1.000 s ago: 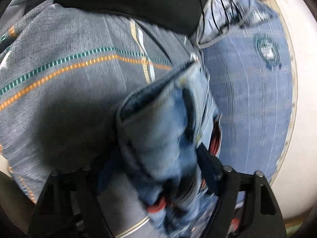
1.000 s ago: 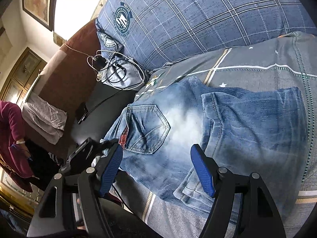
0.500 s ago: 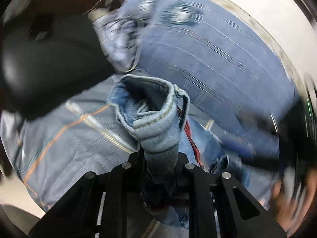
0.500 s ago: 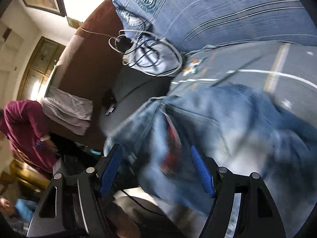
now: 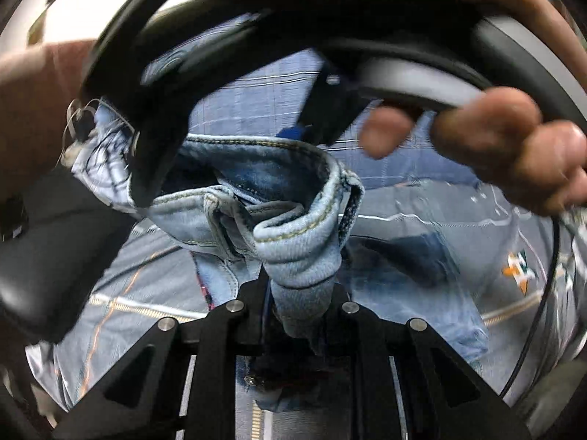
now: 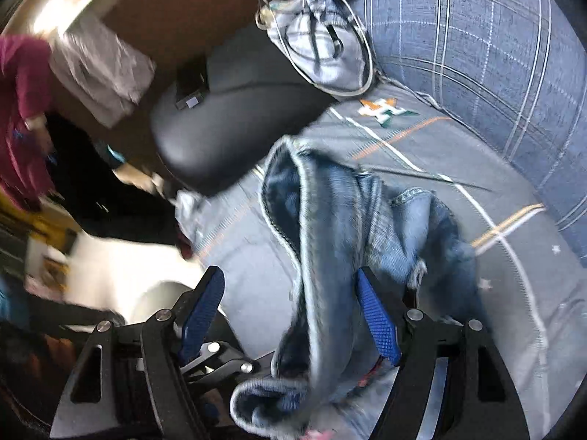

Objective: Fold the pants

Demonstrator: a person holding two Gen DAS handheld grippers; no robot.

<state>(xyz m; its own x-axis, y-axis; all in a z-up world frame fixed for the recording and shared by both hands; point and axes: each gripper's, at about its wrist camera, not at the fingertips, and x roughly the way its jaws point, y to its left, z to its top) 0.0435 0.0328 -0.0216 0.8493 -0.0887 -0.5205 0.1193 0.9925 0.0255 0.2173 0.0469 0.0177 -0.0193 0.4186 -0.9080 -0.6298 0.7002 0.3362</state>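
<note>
Grey bedding with orange and white stripes is filling the background, a bed [image 6: 488, 198] with a blue checked pillow [image 6: 477, 36] at its head and a black cushion [image 6: 234, 124] off to the side, a tangle of cables [image 6: 312, 25] lying by the pillow. The jeans [image 6: 348, 242] are hanging bunched above the bed, lifted at the waistband, the legs trailing down onto the cover.

The left claw [image 5: 302, 293] is pinching narrow on a thick wad of waistband [image 5: 297, 234], denim squeezed between its arms and bulging out above them. The right claw [image 6: 290, 311] is standing wide, blue pads [image 6: 378, 319] apart, with a fold of the jeans drooping loosely through the gap; the pads are not pressing on it. In the left view, the person's hand [image 5: 506, 146] is wrapping round the other tool's handle, close overhead.

Handling-wise, this looks like heavy, limp cloth: the denim is sagging under its own weight and creasing wherever it is not held. It is not fragile and not slippery, and the stitched waistband is looking like the firmest place to grab. Judging from the droop, the right claw is needing a bite on the waistband's far end, so both corners are carrying the weight and the legs are hanging straight for the fold.
</note>
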